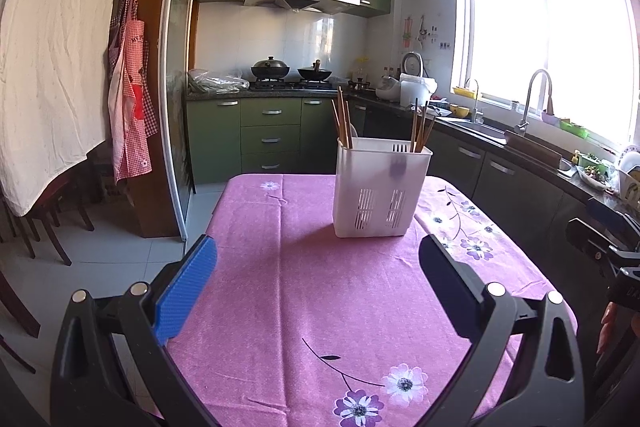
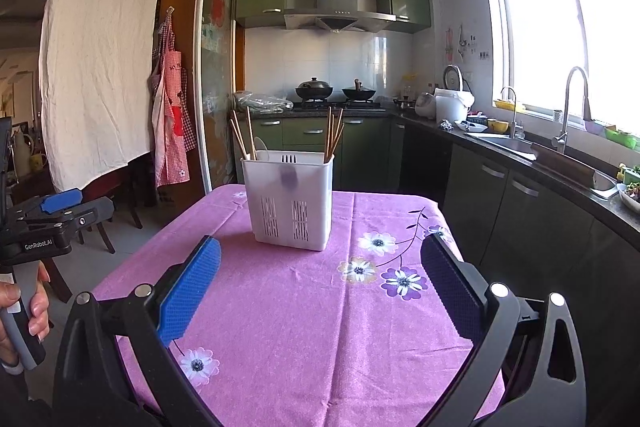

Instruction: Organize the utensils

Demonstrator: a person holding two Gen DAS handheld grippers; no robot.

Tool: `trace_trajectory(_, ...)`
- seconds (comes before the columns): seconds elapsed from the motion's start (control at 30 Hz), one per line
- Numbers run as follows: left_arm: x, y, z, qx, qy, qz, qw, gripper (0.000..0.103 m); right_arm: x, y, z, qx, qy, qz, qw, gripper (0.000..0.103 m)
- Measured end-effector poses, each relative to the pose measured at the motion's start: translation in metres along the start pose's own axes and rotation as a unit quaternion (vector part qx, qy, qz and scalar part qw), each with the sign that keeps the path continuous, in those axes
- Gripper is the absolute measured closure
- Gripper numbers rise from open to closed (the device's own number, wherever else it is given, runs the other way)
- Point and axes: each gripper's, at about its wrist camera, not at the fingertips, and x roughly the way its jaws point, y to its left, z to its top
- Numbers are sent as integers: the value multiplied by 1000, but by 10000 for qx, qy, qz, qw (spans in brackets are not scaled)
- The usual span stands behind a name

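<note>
A white plastic utensil holder (image 1: 380,187) stands upright on the pink flowered tablecloth (image 1: 304,299); it also shows in the right wrist view (image 2: 289,201). Wooden chopsticks (image 1: 343,119) stick out of its left and right compartments (image 2: 334,135), and a white spoon (image 2: 261,147) shows beside the left ones. My left gripper (image 1: 318,259) is open and empty, held above the table short of the holder. My right gripper (image 2: 320,259) is open and empty too, near the holder's front. The left gripper also shows at the left edge of the right wrist view (image 2: 60,211).
Green kitchen cabinets (image 1: 268,135) and a stove with two woks (image 1: 288,71) stand behind the table. A counter with sink and tap (image 2: 568,131) runs along the right. A white sheet (image 1: 56,39) and aprons (image 1: 130,83) hang at left, with chairs below.
</note>
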Motion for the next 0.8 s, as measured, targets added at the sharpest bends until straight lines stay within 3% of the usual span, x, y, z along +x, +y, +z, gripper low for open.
trace_trajectory(0.8, -1, -5, 2, 46, 2, -50, 10000, 7, 2, 5, 0, -10, 57, 44, 10000, 5)
